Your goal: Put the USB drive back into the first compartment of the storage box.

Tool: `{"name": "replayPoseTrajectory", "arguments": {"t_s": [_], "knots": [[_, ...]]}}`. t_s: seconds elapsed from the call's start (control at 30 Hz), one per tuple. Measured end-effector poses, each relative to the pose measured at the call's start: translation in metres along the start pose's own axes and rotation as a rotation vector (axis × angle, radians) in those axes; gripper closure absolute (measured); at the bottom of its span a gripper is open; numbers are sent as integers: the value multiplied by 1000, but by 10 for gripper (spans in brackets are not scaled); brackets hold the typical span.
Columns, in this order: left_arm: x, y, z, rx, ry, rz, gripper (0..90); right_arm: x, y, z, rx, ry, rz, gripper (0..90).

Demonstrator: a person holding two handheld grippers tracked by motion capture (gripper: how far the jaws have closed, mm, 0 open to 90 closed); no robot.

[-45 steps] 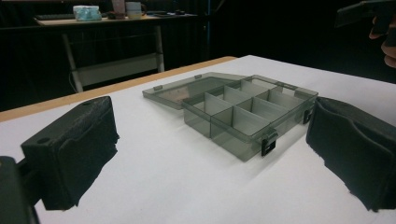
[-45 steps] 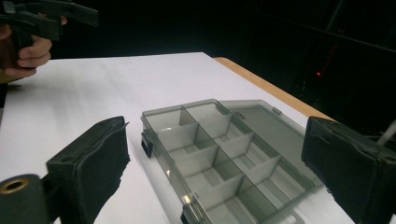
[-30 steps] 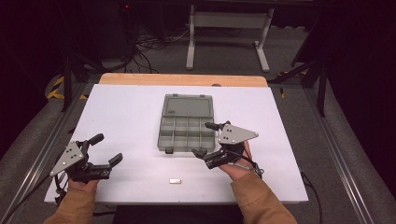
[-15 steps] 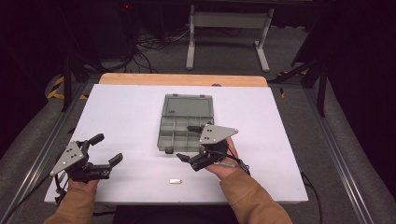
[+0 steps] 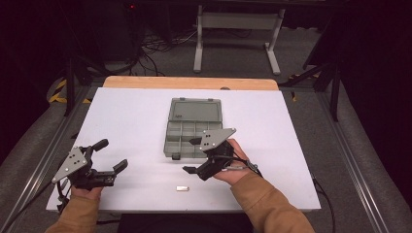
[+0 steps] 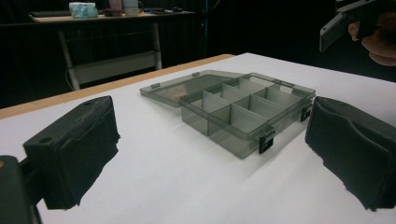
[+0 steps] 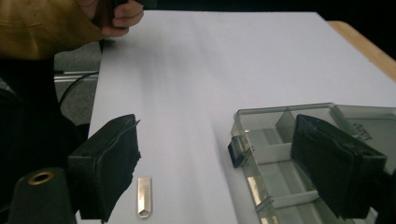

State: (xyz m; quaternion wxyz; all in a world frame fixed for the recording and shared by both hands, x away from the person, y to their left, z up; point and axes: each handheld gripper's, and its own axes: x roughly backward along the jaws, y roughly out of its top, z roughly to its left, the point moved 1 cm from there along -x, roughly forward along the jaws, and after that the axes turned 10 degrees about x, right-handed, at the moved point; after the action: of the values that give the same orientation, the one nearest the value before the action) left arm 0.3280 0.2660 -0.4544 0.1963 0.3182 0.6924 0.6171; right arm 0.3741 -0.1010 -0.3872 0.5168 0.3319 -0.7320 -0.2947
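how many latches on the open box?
2, both on the near front wall of the box: one latch at its left corner, the other latch at the right, beside the right gripper.

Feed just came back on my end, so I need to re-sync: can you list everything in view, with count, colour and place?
Compartment box: one, translucent grey, lid open flat toward the far side, middle of the table.
Metal piece: one, small, silver, lying flat near the table's front edge, apart from the box.
Table: one, white top with a wooden strip along the far edge.
Frame legs: one pale grey stand, on the floor beyond the table.
Left gripper: one, black, jaws open, nothing between them, front left of the table.
Right gripper: one, black, jaws apart and just been closing, nothing between them, at the box's near right corner.
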Motion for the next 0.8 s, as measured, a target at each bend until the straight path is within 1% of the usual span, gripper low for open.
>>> {"name": "replayPoseTrajectory", "arguments": {"t_s": [0.07, 0.13, 0.2, 0.27, 0.3, 0.33, 0.4, 0.5, 0.53, 0.6, 0.63, 0.67, 0.73, 0.8], "knots": [[0, 0, 0, -1, 0, 3, 33, -2, 1, 1, -7, 27, 26, 160], [0, 0, 0, 0, -1, 2, 33, -4, 2, 1, -16, 40, 43, 166], [0, 0, 0, 1, -2, 3, 34, -6, 3, 0, -31, 65, 81, 171], [0, 0, 0, 0, -2, 1, 34, -9, 3, 1, -32, 80, 124, 177], [0, 0, 0, 0, -2, 1, 34, -9, 3, 1, -32, 80, 124, 177], [0, 0, 0, 0, -2, 1, 34, -11, 4, 2, -36, 87, 146, 178], [1, 1, 0, 0, -1, 3, 34, -16, 4, 4, -26, 105, 185, 182], [1, 1, 0, 0, -1, 4, 35, -19, 4, 5, -25, 116, 200, 187], [1, 1, 0, 1, -3, 2, 36, -23, 4, 7, -30, 131, 226, 192], [1, 1, 0, 2, -3, 2, 36, -26, 3, 8, -29, 137, 246, 195], [1, 1, 0, 2, -4, 2, 36, -27, 3, 8, -20, 140, 256, 197], [1, 1, 0, 2, -4, 2, 36, -28, 3, 9, -27, 146, 267, 200], [1, 1, 0, 1, -4, 3, 36, -30, 3, 10, -18, 153, 288, 217], [1, 1, 0, 0, -4, 4, 36, -31, 4, 12, -14, 154, 294, 239]]}}
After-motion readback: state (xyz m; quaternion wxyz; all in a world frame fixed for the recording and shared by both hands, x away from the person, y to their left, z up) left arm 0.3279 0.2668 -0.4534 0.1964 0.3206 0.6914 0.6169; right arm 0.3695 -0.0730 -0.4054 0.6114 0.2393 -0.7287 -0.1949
